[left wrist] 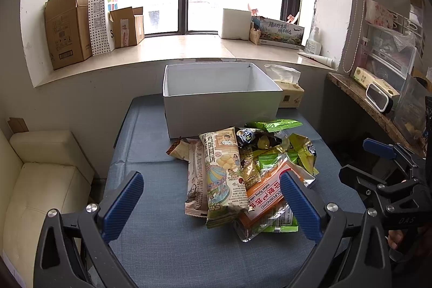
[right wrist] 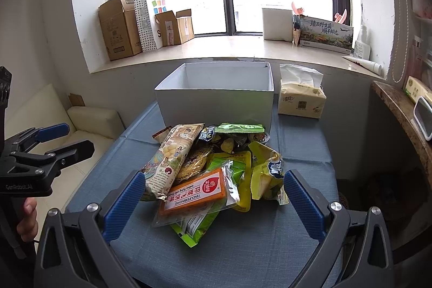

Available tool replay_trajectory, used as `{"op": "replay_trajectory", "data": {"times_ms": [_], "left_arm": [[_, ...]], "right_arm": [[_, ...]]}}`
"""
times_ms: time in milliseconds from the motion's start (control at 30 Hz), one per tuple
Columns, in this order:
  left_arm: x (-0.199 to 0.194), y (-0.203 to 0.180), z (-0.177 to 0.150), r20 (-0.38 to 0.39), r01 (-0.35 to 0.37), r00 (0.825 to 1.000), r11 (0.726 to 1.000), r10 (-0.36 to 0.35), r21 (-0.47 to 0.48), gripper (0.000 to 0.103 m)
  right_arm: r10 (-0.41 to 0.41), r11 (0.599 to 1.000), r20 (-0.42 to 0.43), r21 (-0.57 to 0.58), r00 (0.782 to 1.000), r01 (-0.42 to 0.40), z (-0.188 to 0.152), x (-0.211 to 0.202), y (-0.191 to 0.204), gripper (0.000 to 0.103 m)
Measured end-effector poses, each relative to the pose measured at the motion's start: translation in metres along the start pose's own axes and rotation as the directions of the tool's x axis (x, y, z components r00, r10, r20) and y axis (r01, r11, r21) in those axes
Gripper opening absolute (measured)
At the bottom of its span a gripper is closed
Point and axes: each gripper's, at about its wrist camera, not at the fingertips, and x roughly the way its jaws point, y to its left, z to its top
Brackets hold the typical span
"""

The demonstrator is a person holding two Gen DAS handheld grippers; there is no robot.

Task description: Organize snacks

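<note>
A pile of snack packets (left wrist: 243, 174) lies on the blue table, also in the right wrist view (right wrist: 213, 174). It holds a long beige cartoon-print packet (left wrist: 224, 166), an orange packet in clear wrap (right wrist: 194, 190) and several green and yellow packets. An open white box (left wrist: 218, 96) stands behind the pile, empty as far as I see; it also shows in the right wrist view (right wrist: 216, 96). My left gripper (left wrist: 212, 204) is open and empty, near the pile's near end. My right gripper (right wrist: 213, 204) is open and empty, its jaws on either side of the pile's near end.
A tissue pack (right wrist: 301, 101) stands right of the box. The table (left wrist: 151, 153) abuts a wall under a windowsill with cardboard boxes (left wrist: 67, 29). A cream sofa (left wrist: 40, 174) is at the left, a stone shelf (left wrist: 359, 96) with clutter at the right.
</note>
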Motion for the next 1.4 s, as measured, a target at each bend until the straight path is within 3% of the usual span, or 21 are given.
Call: {"op": "replay_trajectory", "data": {"times_ms": [1400], "left_arm": [[0.0022,0.0005,-0.0001,-0.004,0.004,1.000,1.000,-0.004,0.001,0.103]], "right_arm": [[0.000,1.000,-0.013,-0.004,1.000,0.000,-0.0014,0.0026,0.0004,0.103]]}}
